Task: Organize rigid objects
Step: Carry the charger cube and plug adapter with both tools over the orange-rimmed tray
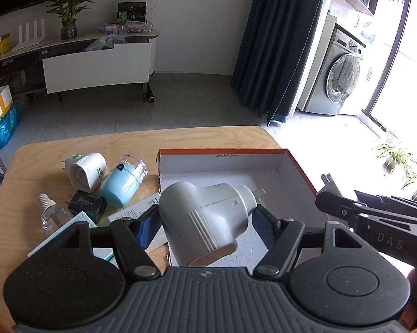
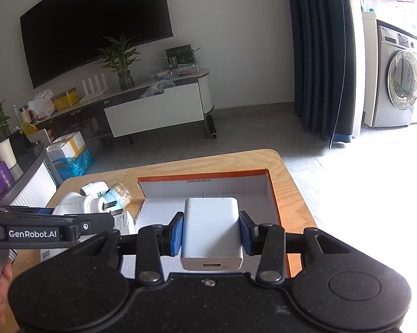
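Left tool (image 1: pixel 205 222) clamps grey plug (image 1: pixel 205 222), right tool (image 2: pixel 210 233) clamps white charger (image 2: pixel 211 230), above box (image 1: pixel 300 172).

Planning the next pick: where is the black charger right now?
In the left wrist view the black charger lies on the wooden table, left of the orange box, between the small clear bottle and the light-blue container.

The white charger (image 2: pixel 211 233) hides much of the box floor (image 2: pixel 164 213) behind it, and its prongs barely show. Print on the black adapter (image 1: pixel 87 202) is too blurred to read. The papers (image 1: pixel 136 216) lie partly hidden under the left claw (image 1: pixel 205 222).
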`<state>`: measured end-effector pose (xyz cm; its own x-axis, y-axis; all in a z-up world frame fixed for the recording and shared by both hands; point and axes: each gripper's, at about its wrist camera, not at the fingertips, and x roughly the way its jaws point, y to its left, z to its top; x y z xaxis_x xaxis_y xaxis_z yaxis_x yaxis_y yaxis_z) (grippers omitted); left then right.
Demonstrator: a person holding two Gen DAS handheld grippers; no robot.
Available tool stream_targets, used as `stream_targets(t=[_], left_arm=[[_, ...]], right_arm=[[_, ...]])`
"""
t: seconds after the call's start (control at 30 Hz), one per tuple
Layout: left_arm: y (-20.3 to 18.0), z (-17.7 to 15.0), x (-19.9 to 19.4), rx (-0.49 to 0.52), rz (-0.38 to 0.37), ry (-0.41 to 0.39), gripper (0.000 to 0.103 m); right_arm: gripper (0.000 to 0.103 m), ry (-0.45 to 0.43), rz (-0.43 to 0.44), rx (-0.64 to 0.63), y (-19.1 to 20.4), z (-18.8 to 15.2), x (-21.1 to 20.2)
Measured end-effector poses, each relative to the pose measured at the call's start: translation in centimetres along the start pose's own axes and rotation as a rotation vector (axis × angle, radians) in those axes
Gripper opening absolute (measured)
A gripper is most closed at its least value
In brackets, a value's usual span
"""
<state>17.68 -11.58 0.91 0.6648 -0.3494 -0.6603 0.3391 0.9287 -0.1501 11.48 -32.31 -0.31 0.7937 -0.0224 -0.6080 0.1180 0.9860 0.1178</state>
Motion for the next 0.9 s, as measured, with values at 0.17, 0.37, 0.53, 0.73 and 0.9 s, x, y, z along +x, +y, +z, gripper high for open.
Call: stream_targets(t=[0.17,0.37,0.53,0.73,0.9], left_arm=[[-0.2,0.1,0.9,0.007,-0.005,0.012,0.072],[-0.1,0.4,2.0,0.004,-0.004,0.025,0.072],[0.0,0.7,2.8,0.001,-0.002,0.034,0.072],[-0.2,1.0,3.9,0.000,-0.007,0.040,0.072],[-0.4,1.5,4.7,-0.001,-0.009,0.044,0.072]], right_arm=[[0.050,0.005,-0.001,-0.005,-0.1,0.7,1.1],[0.050,0.022,-0.004,-0.009,-0.1,1.4,2.6],[0.050,0.037,-0.007,-0.010,-0.4,1.7,4.0],[0.050,0.055,-0.012,-0.010,-0.6,2.2,5.6],[0.050,0.074,-0.018,-0.019,-0.6,2.5,7.2]])
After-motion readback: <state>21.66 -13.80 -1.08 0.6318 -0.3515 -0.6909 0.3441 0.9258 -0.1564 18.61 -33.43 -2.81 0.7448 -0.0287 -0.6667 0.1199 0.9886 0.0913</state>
